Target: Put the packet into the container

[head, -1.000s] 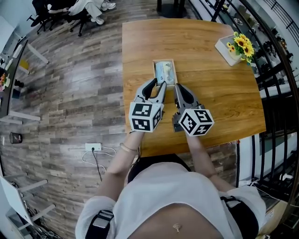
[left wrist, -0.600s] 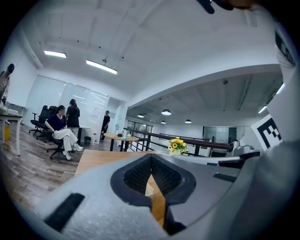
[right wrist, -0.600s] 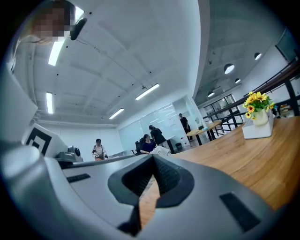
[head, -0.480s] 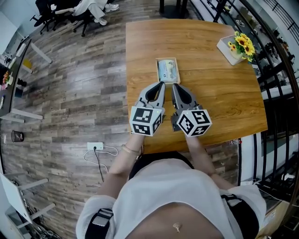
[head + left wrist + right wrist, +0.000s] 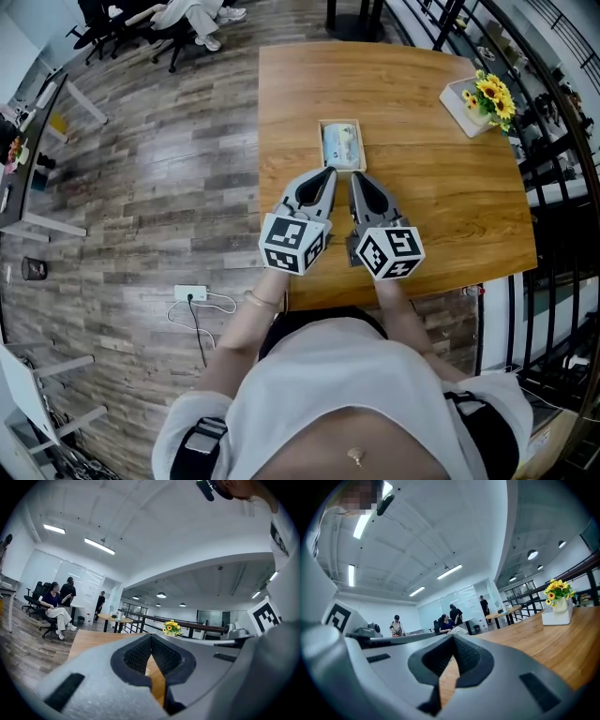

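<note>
A small wooden container (image 5: 342, 125) sits on the wooden table (image 5: 422, 187), and a pale green-and-white packet (image 5: 339, 145) lies inside it. My left gripper (image 5: 330, 172) is shut with nothing between its tips, just short of the container's near edge. Beside it my right gripper (image 5: 354, 175) is shut too and holds nothing. In the left gripper view the jaws (image 5: 151, 641) meet at the tips over the tabletop; the right gripper view shows the same for the right gripper (image 5: 453, 639). Neither gripper view shows the container.
A white pot of sunflowers (image 5: 480, 94) stands at the table's far right corner, also seen as the sunflowers (image 5: 171, 627) and the pot (image 5: 557, 605). A black railing (image 5: 553, 141) runs along the right. People sit on chairs (image 5: 155, 19) at far left. A power strip (image 5: 188, 293) lies on the floor.
The left gripper's jaws have closed from partly open. Both grippers have drawn back a little from the container, where the packet stays.
</note>
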A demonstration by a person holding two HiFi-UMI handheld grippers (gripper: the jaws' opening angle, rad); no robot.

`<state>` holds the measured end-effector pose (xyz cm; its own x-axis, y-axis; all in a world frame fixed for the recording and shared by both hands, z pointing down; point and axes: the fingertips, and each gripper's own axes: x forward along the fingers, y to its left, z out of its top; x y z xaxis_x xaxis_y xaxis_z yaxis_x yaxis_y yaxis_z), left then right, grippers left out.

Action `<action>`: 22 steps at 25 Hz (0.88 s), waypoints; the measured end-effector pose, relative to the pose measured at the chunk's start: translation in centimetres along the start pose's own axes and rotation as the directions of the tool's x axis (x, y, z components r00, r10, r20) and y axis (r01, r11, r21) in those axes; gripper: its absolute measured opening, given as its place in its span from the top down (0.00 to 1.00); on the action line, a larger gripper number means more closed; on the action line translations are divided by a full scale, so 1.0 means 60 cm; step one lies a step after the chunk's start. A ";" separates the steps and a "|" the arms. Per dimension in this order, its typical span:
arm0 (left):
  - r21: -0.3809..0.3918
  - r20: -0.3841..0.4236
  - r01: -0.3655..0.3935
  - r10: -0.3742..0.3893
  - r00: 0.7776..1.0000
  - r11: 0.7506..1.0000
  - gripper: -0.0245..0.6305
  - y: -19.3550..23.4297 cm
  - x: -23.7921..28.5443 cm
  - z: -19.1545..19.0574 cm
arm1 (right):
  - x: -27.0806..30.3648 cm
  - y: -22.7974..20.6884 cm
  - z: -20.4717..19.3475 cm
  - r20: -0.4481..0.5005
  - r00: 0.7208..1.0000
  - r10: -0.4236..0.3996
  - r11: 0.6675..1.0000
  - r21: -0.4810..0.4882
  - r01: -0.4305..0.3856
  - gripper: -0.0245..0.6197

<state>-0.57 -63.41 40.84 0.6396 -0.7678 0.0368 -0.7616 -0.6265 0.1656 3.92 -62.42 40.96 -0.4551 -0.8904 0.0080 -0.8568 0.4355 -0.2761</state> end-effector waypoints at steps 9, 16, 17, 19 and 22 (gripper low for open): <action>-0.018 -0.040 0.008 -0.008 0.999 1.000 0.95 -0.001 0.001 -0.021 | 0.000 -0.001 -0.006 -0.029 0.999 -0.018 1.000 -0.011 0.017 0.95; -0.036 -0.053 -0.005 0.003 0.999 0.999 0.95 0.004 0.001 -0.028 | -0.002 -0.004 -0.014 -0.054 0.998 -0.027 1.000 -0.015 0.026 0.95; -0.039 -0.055 -0.006 0.004 0.998 0.999 0.95 0.006 0.001 -0.029 | 0.000 -0.003 -0.015 -0.057 0.998 -0.024 1.000 -0.015 0.024 0.95; -0.049 -0.059 -0.010 0.008 0.998 0.999 0.95 0.009 0.002 -0.032 | 0.003 -0.001 -0.017 -0.062 0.998 -0.020 1.000 -0.015 0.019 0.95; -0.059 -0.063 -0.016 0.012 0.998 0.998 0.95 0.012 0.002 -0.033 | 0.006 0.002 -0.017 -0.065 0.998 -0.015 1.000 -0.015 0.014 0.95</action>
<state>-0.87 -63.69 42.90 0.6358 -0.7653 0.1005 -0.7640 -0.6055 0.2227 3.41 -62.57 41.88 -0.4574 -0.8861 0.0749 -0.8665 0.4252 -0.2615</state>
